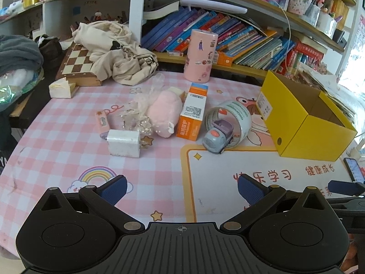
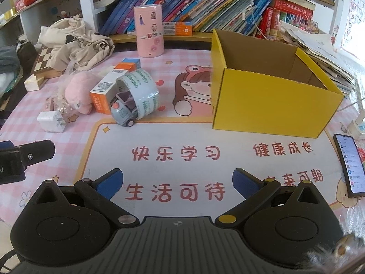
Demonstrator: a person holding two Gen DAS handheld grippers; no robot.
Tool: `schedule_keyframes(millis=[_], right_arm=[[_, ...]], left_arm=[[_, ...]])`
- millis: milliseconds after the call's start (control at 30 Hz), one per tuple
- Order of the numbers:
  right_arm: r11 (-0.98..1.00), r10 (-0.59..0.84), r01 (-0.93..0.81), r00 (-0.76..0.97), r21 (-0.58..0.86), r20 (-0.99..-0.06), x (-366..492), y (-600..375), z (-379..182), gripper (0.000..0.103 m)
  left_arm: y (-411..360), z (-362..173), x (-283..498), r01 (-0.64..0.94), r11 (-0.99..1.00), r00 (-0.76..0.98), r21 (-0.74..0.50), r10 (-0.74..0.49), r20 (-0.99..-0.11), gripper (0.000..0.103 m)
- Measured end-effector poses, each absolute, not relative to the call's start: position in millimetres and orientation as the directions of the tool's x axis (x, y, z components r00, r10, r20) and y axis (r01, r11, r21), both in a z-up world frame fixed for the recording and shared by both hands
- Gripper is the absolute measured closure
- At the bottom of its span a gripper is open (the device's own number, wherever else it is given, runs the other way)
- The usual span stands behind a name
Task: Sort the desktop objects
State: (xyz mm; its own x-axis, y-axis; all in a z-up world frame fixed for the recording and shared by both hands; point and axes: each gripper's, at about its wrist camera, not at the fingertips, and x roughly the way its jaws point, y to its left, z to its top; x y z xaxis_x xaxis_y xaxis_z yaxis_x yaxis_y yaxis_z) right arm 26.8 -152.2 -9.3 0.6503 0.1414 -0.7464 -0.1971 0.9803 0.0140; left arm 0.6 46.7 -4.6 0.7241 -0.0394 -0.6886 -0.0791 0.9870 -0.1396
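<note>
Loose objects lie in a cluster on the pink checked desk mat: a white charger plug (image 1: 123, 143) (image 2: 52, 121), a pink plush toy (image 1: 164, 113) (image 2: 78, 91), an orange and white carton (image 1: 192, 114) (image 2: 106, 92), a grey toy car (image 1: 217, 138) (image 2: 124, 113) leaning in a roll of printed tape (image 1: 232, 116) (image 2: 141, 89), and a pink eraser (image 1: 101, 121). An open yellow box (image 1: 303, 123) (image 2: 269, 96) stands to the right. My left gripper (image 1: 181, 189) hovers open, well short of the cluster. My right gripper (image 2: 178, 181) is open over the mat's print, holding nothing.
A pink cylinder (image 1: 200, 56) (image 2: 150, 30) stands at the back before a shelf of books (image 1: 228, 36). A cream garment (image 1: 118, 50) covers a chessboard (image 1: 77, 62) at back left. A phone (image 2: 350, 164) lies at the right edge. A tissue block (image 1: 60, 89) sits left.
</note>
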Motion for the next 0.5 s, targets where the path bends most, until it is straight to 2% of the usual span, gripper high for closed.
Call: schedule_keyframes(millis=[267,500], right_arm=[[0.942,0.278,-0.322,0.595,0.094,-0.754,24,-138,-10,0.0],[0.901,0.347,-0.425,0.581,0.089,-0.736,21,-120,-5,0.0]], left_arm=[[56,-4,-7,-0.104,0.98,0.74,-0.17,-0.038,-0.671,0.0],[63,-1,-12,-0.106,0.974,0.754,-0.201,-0.053,-0.655,0.0]])
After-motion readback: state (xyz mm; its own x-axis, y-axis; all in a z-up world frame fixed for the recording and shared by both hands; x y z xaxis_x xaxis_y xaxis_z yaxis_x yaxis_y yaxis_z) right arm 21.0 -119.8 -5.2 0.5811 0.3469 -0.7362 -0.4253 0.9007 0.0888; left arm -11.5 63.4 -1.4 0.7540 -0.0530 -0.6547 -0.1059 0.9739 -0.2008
